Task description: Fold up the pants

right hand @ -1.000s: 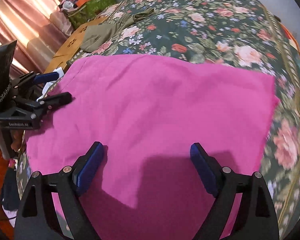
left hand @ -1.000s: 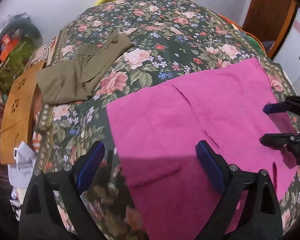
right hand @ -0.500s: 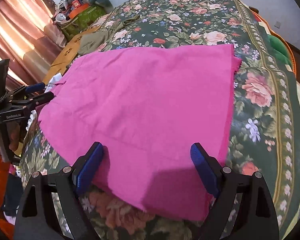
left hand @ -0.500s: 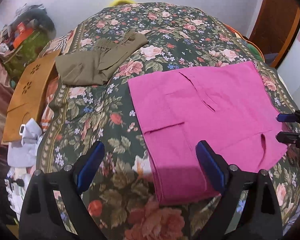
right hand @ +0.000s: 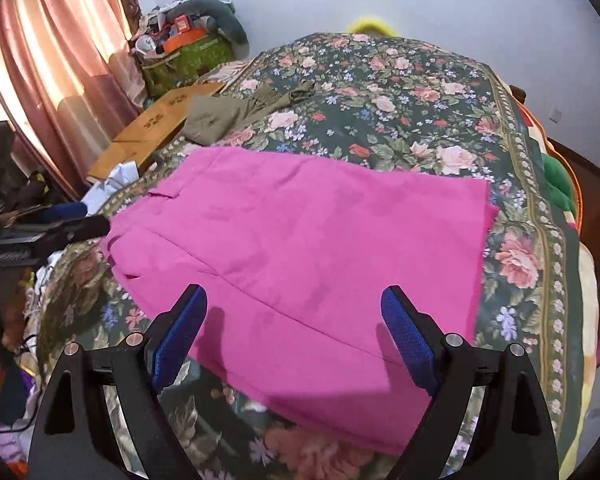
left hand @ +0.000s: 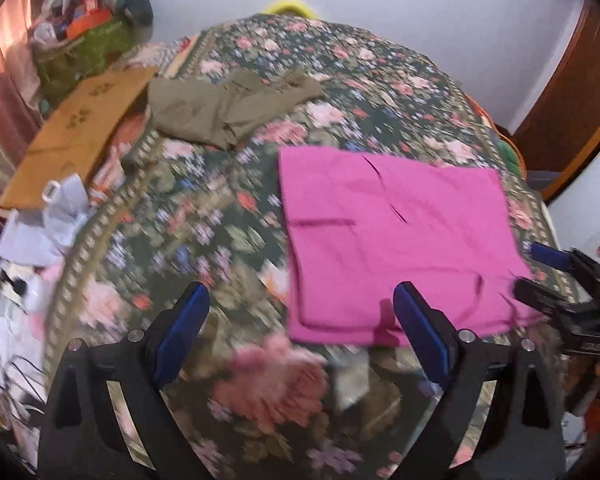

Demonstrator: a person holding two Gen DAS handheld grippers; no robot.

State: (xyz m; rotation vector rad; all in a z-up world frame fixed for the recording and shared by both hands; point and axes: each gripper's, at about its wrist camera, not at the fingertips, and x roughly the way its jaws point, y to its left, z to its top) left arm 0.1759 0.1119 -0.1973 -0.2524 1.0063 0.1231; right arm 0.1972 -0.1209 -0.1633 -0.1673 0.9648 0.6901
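Pink pants (left hand: 396, 240) lie folded flat in a rough rectangle on the floral bedspread (left hand: 228, 224); they also show in the right wrist view (right hand: 308, 256). My left gripper (left hand: 300, 332) is open and empty, held above the bed, back from the pants' near edge. My right gripper (right hand: 294, 332) is open and empty above the pants' near edge. The right gripper also shows at the right edge of the left wrist view (left hand: 540, 272), beside the pants' corner. The left gripper shows at the left edge of the right wrist view (right hand: 72, 220).
Olive-green folded pants (left hand: 228, 108) lie at the bed's far left, also in the right wrist view (right hand: 236, 110). A cardboard box (left hand: 76, 132) and a cluttered green bag (right hand: 188, 60) stand left of the bed. Pink curtains (right hand: 40, 64) hang at left. A wooden door (left hand: 572, 80) is at right.
Both grippers have pulled up and back from the pink pants, so more bed and room shows. The pants lie as before. Both stay open.
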